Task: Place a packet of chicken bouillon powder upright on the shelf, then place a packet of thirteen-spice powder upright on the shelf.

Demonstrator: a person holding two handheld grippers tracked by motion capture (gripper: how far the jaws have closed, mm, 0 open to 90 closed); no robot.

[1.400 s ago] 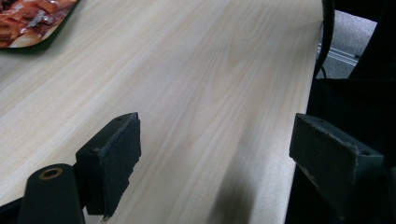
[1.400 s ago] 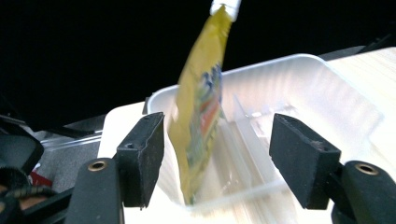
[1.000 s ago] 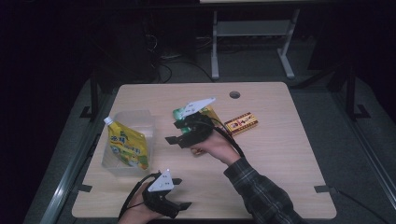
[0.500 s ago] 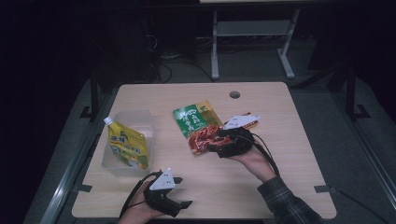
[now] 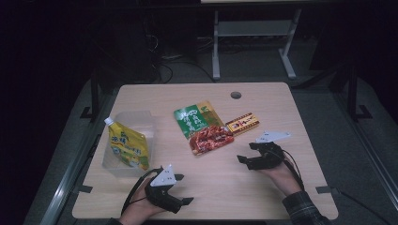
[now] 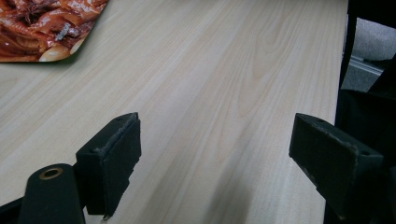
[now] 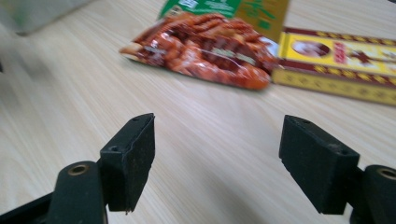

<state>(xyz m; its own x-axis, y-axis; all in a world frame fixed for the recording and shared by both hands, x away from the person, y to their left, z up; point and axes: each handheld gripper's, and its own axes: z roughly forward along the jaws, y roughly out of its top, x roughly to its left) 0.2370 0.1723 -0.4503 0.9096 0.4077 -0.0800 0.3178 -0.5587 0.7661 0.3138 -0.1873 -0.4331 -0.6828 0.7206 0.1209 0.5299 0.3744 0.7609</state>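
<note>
A green and red snack packet (image 5: 203, 127) lies flat at the table's middle, with a yellow and red box (image 5: 242, 123) touching its right side. My right gripper (image 5: 247, 153) rests near the front right, open and empty, jaws facing the packet. In the right gripper view the gripper (image 7: 217, 158) points at the packet (image 7: 205, 42) and the box (image 7: 345, 65) ahead of it. My left gripper (image 5: 184, 189) sits at the front edge, open and empty. In the left gripper view, beyond the gripper (image 6: 215, 154), a corner of the packet (image 6: 42, 28) shows at top left.
A clear plastic bin (image 5: 133, 121) stands at the left of the table with a yellow spouted pouch (image 5: 127, 145) leaning in it. A round cable hole (image 5: 235, 95) sits near the far edge. Bare wood lies between the two grippers. The room around is dark.
My right gripper has drawn back from the table's middle to the front right, uncovering the snack packet, which now lies flat. The left gripper has not moved.
</note>
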